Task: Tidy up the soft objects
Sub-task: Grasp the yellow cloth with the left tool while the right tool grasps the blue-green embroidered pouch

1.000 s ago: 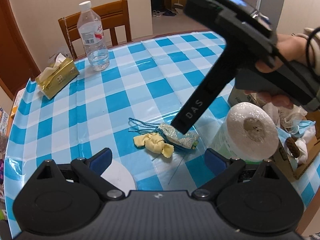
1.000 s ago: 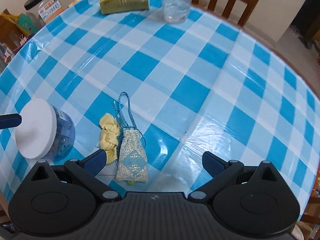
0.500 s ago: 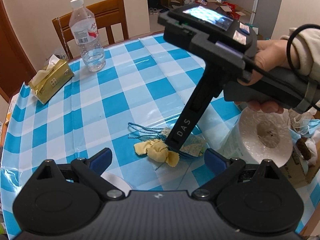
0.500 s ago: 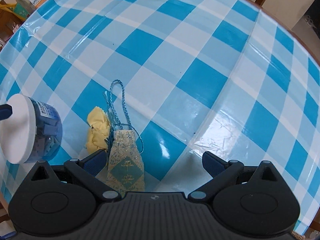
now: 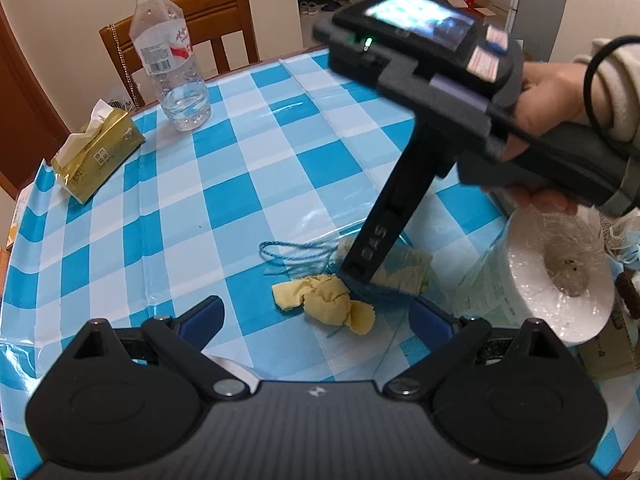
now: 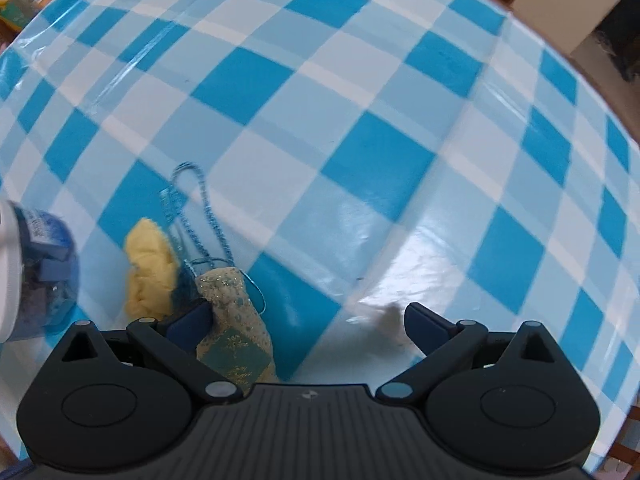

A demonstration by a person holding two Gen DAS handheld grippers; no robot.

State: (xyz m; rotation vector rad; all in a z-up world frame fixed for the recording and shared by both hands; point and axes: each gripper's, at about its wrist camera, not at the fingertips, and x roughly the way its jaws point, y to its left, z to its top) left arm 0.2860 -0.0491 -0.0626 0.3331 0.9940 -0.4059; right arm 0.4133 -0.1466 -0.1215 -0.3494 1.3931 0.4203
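Observation:
A crumpled yellow cloth [image 5: 324, 304] and a beige-and-teal drawstring pouch [image 5: 404, 272] with a blue cord [image 5: 292, 252] lie together on the checked tablecloth. My left gripper [image 5: 316, 314] is open just in front of the cloth, holding nothing. A person's hand holds the right gripper from the right, and one finger [image 5: 376, 240] comes down at the pouch's neck. In the right wrist view my right gripper [image 6: 306, 316] is open low over the table. The pouch [image 6: 236, 320] lies against its left finger, inside the gap. The yellow cloth [image 6: 148, 276] is outside, to the left.
A water bottle [image 5: 170, 60] and a gold tissue pack [image 5: 96, 152] stand at the far side, with a wooden chair [image 5: 216, 12] behind. A wrapped paper roll [image 5: 560, 276] sits close on the right. A white-lidded jar of blue pieces [image 6: 40, 276] stands left of the cloth.
The right gripper has come down and forward, so the pouch now lies between its fingers against the left one. The left gripper has drawn back a little; cloth and pouch have not moved.

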